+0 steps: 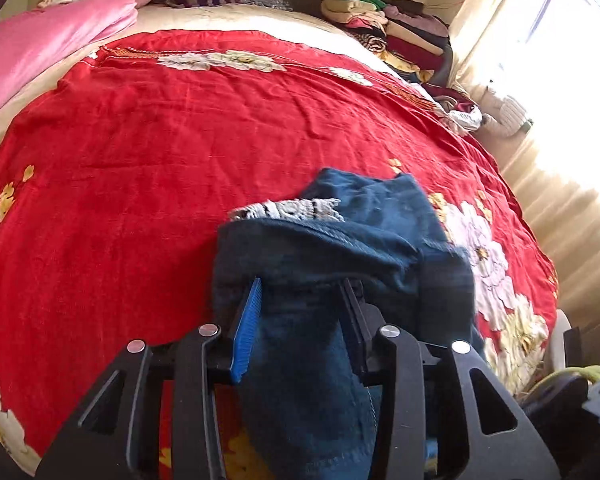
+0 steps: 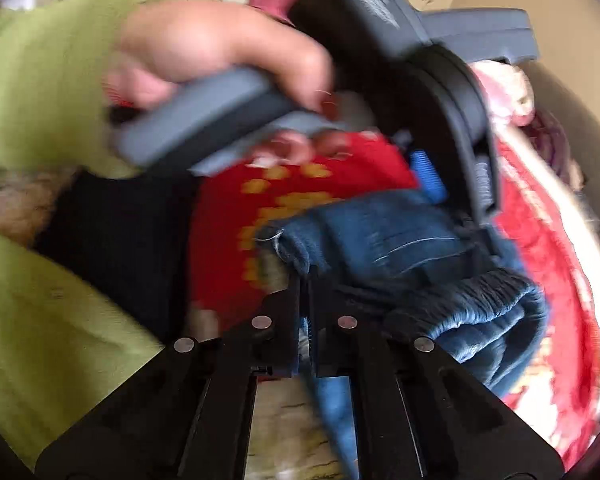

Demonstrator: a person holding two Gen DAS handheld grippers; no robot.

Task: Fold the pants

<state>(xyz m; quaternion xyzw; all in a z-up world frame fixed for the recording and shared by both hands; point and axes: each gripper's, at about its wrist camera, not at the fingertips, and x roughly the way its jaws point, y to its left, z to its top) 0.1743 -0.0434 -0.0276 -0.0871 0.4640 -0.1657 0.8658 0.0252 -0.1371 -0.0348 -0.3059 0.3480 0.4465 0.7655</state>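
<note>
The dark blue pants (image 1: 340, 264) hang bunched between my two grippers above the red flowered bedspread (image 1: 160, 152). My left gripper (image 1: 300, 292) has its jaws apart, with pants cloth bulging between the blue pad (image 1: 246, 332) and the black finger; whether it pinches the cloth I cannot tell. In the right wrist view my right gripper (image 2: 306, 280) is shut on an edge of the pants (image 2: 380, 236), near the gathered waistband (image 2: 480, 300). The left gripper's body and the person's hand (image 2: 220, 52) are close in front of it.
A pink quilt (image 1: 48, 40) and pillows lie at the bed's far left. A stack of folded clothes (image 1: 384, 20) stands at the far right corner. A bright curtained window (image 1: 540, 60) is on the right. The person's green sleeve (image 2: 40, 80) fills the left of the right wrist view.
</note>
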